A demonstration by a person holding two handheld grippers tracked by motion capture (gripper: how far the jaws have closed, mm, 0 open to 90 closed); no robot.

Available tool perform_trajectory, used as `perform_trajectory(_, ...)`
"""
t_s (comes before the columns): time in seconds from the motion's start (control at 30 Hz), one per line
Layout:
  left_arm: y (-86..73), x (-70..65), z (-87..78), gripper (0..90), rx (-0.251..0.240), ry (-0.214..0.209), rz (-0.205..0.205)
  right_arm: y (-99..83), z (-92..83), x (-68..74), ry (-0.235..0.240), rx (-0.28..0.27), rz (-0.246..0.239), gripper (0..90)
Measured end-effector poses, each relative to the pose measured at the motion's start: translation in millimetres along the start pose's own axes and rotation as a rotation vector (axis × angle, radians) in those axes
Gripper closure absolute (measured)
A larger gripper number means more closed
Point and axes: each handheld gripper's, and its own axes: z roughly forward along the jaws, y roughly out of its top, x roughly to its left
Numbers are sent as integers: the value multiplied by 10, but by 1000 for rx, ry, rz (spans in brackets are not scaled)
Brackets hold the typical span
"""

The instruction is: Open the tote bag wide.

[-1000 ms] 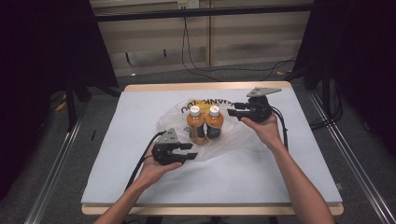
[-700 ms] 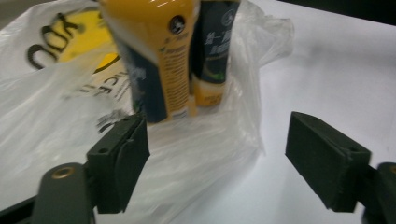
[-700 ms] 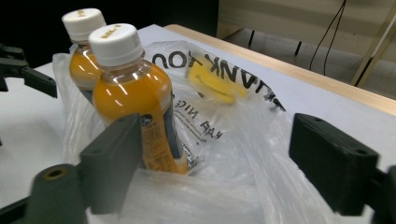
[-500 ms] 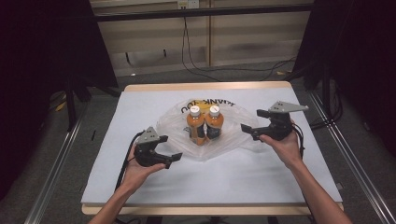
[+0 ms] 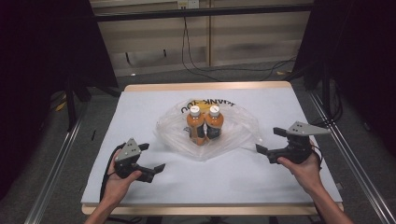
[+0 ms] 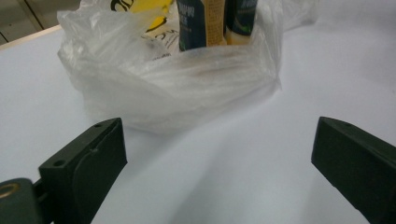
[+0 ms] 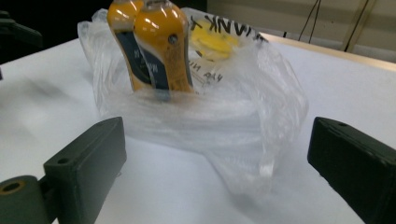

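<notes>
The high view showed a table (image 5: 140, 105) covered in white, and on it a clear plastic bag (image 5: 238, 133) with two orange bottles (image 5: 205, 125) stood upright inside it, side by side and touching; the left gripper (image 5: 154, 157) was held by a hand (image 5: 119, 179) near the front left of the bag, and the right gripper (image 5: 269, 140) was held by the other hand (image 5: 303, 168) to the right of the bag; both were apart from the plastic, and the right fingertips were seen nearer to its edge than the left ones. The jaws of both grippers had just been opening, and nothing was found between them; both were released and stood wide.

In the left gripper view the bag (image 6: 177, 79) was seen ahead of the fingers (image 6: 88, 158), a little beyond the tips and mostly toward the left one; only white cloth was seen in the gap between the jaws; the lower parts of the bottles (image 6: 219, 21) were seen behind the crumpled front wall of the bag.

In the right gripper view the bag (image 7: 243, 116) lay just beyond the fingers (image 7: 91, 156), centred between them; the bottles (image 7: 154, 46) were seen tilted in this view, beyond the left finger, with dark labels; black letters and a yellow print were visible on the bag behind them.
</notes>
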Motion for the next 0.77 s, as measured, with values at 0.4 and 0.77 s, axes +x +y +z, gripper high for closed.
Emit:
perform_trajectory(0.4, -303, 55, -235, 49, -24, 89, -120, -302, -375, 102, -24, -13, 57, 37)
perform_trajectory(0.77, -416, 108, -375, 48, -40, 146, -103, -624, -577, 19, -84, -19, 147, 28)
